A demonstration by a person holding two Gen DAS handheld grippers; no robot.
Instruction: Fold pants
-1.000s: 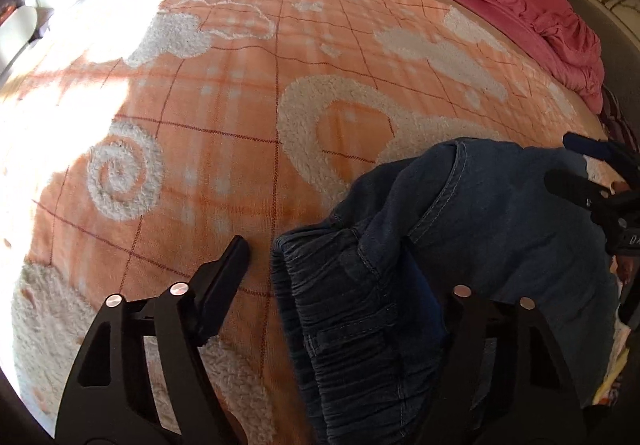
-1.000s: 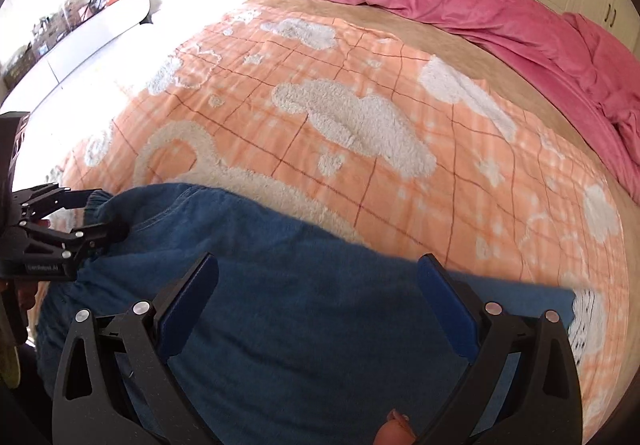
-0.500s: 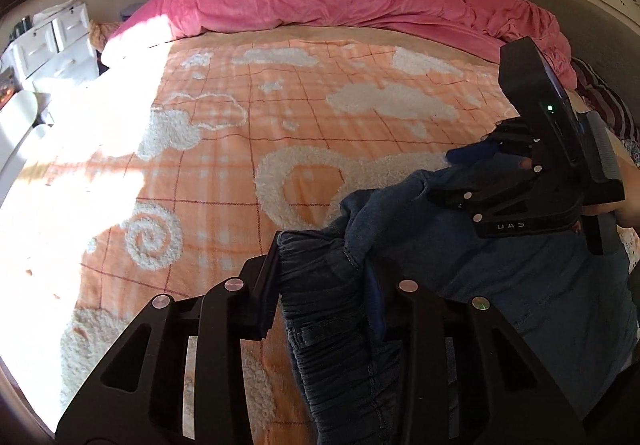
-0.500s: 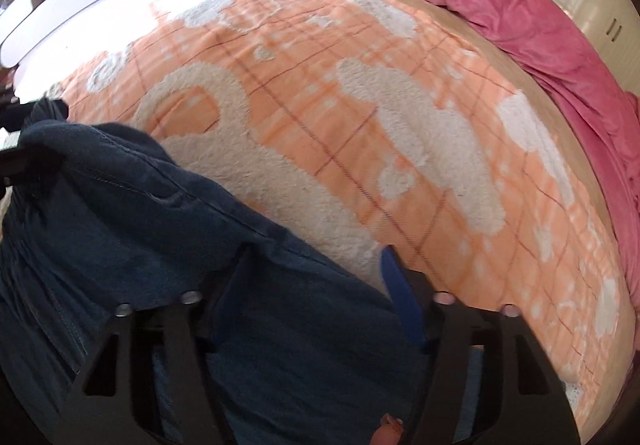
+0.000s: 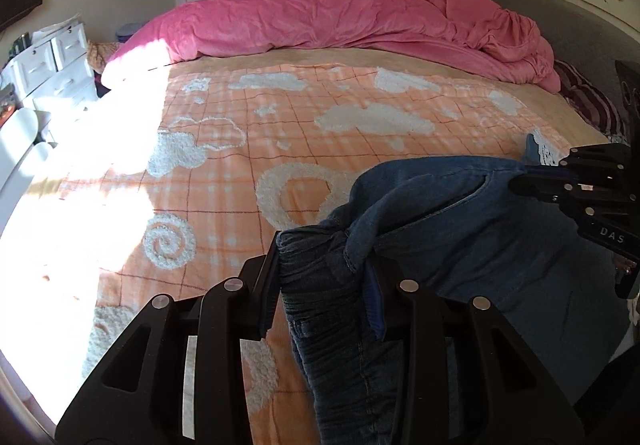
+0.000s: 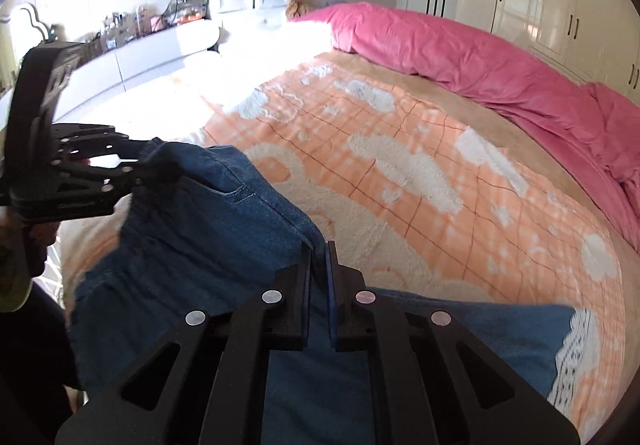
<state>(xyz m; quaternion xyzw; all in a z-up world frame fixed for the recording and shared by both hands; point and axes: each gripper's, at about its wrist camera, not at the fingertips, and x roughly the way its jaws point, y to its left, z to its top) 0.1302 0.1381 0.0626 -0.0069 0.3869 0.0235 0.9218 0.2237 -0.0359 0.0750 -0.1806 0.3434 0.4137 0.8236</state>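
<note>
2 hand-held grippers hold 1 pair of blue denim pants (image 5: 472,229) above the near edge of a bed (image 5: 280,149) covered with an orange checked blanket.

The left hand-held gripper (image 5: 324,285) is clamped on a thick, gathered bunch of the elastic waistband, which fills the gap between its 2 fingers. Its jaws have stopped closing and sit part-way apart around that bulk.

The right hand-held gripper (image 6: 319,293) has just been closing, and now its jaws are nearly together, pinching a thin folded edge of the denim.

Seen from the left hand-held gripper, the fabric runs away to the right, toward the other hand-held gripper. Seen from the right one, the waistband stretches off to the left, and a leg with a white lace hem (image 6: 576,349) trails to the right, lying on the blanket.

So the held edge spans roughly side to side between the 2 grips. The open blanket lies straight ahead of both, equally near to each, and looks like the place to lay the pants.
</note>
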